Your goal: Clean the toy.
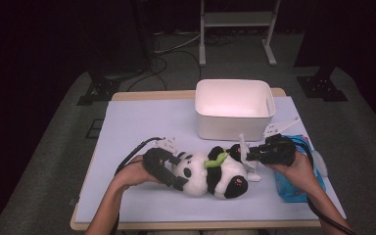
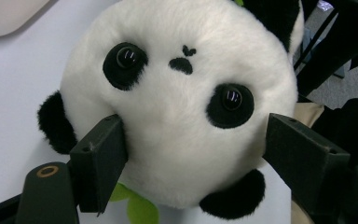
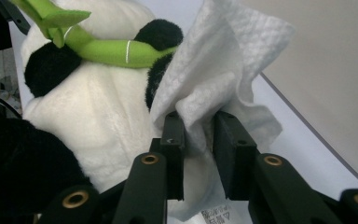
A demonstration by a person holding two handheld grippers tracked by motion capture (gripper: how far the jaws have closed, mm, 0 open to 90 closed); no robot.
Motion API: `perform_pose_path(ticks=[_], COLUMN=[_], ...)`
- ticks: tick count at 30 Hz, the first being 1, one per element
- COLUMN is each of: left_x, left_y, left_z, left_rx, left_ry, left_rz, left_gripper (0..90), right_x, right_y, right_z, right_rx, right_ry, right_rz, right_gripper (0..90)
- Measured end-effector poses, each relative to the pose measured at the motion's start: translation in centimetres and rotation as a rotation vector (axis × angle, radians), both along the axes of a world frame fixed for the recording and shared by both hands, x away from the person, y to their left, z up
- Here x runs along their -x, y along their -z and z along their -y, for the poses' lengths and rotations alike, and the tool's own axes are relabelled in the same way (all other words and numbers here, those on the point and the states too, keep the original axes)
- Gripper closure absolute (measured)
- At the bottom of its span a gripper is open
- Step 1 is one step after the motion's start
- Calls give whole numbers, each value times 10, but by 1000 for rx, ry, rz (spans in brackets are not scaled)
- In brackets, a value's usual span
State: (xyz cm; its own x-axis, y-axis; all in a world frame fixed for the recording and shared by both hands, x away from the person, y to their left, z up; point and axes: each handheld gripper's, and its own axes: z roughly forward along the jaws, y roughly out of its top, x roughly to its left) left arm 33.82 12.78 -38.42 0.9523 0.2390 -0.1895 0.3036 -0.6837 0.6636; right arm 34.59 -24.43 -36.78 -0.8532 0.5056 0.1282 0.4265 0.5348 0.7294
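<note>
On the desk (image 1: 142, 122) we see a white rectangular bin (image 1: 235, 108) standing toward the far side, and from above we can make out nothing inside it. Just in front of the bin lies the plush panda (image 1: 210, 172), on its side across the near middle of the desk, head toward our left. It is white with black ears, black eye patches, black limbs and a pink paw pad, and a green bamboo stalk (image 3: 114, 50) lies across its chest. The left tool (image 1: 165, 171) has its jaws set on either side of the panda's head, the pads pressing into the fur at the cheeks. The right tool (image 3: 198, 140) is clamped on a crumpled white tissue (image 3: 223, 60), held against the panda's body beside a black arm. A blue packet (image 1: 293, 188) lies under the right hand (image 1: 298, 169).
</note>
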Motion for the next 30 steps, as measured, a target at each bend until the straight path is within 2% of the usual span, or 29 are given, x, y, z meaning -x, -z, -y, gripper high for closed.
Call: perform_pose_path(ticks=[6, 9, 17, 22, 25, 28, 30], left_x=[5, 7, 8, 6, 6, 5, 5], left_y=[3, 3, 1, 3, 3, 4, 4], left_z=[-4, -6, -10, -10, -9, -9, -8], left_rx=[24, 26, 31, 48, 73, 71, 72], left_ry=[-10, -12, -10, -9, -11, -11, -15], left_rz=[23, 42, 64, 82, 89, 85, 83], left_gripper=[225, 224, 210, 190, 183, 183, 187], right_x=[2, 5, 18, 20, 20, 21, 21], right_y=[0, -1, -9, -11, -13, -18, -20], right_z=[-1, 0, -4, -16, -24, -33, -37], right_rx=[0, -7, -7, -7, 1, 4, -12], right_ry=[-20, -24, -67, -108, -129, -150, -164], right_rz=[-22, -37, -61, -82, -84, -78, -83], right_gripper=[830, 839, 843, 843, 843, 843, 843])
